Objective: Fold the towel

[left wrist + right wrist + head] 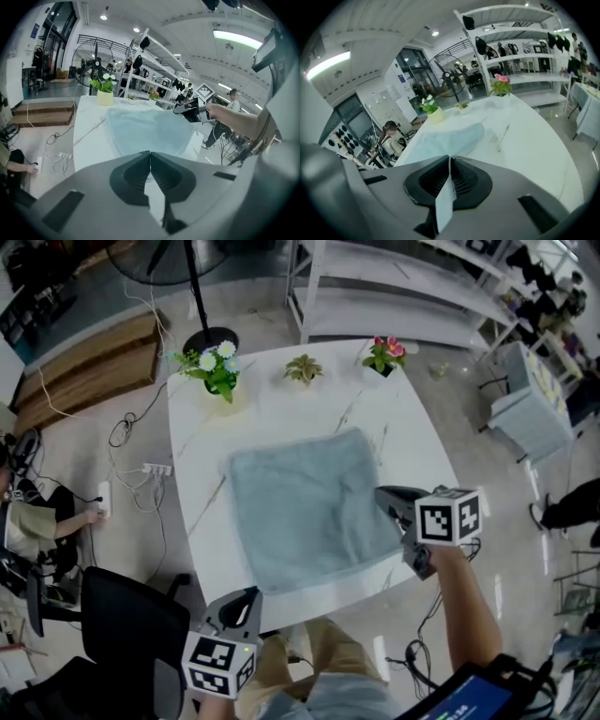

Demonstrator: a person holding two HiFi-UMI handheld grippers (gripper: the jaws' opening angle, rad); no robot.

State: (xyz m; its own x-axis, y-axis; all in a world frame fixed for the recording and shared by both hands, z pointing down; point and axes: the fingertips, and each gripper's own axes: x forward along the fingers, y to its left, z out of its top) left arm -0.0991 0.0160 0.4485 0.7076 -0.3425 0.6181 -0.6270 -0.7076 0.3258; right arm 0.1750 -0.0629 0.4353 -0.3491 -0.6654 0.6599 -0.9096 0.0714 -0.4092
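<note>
One pale blue towel (309, 509), spread flat

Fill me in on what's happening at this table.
A person stands at a white table with a gripper in each hand; the job is folding the light blue towel. The towel lies spread flat, not yet folded. The right gripper is at the towel's right edge, jaws together with nothing between them. The left gripper is near the towel's near left corner, also shut and empty. Three small potted plants line the far edge.
</note>
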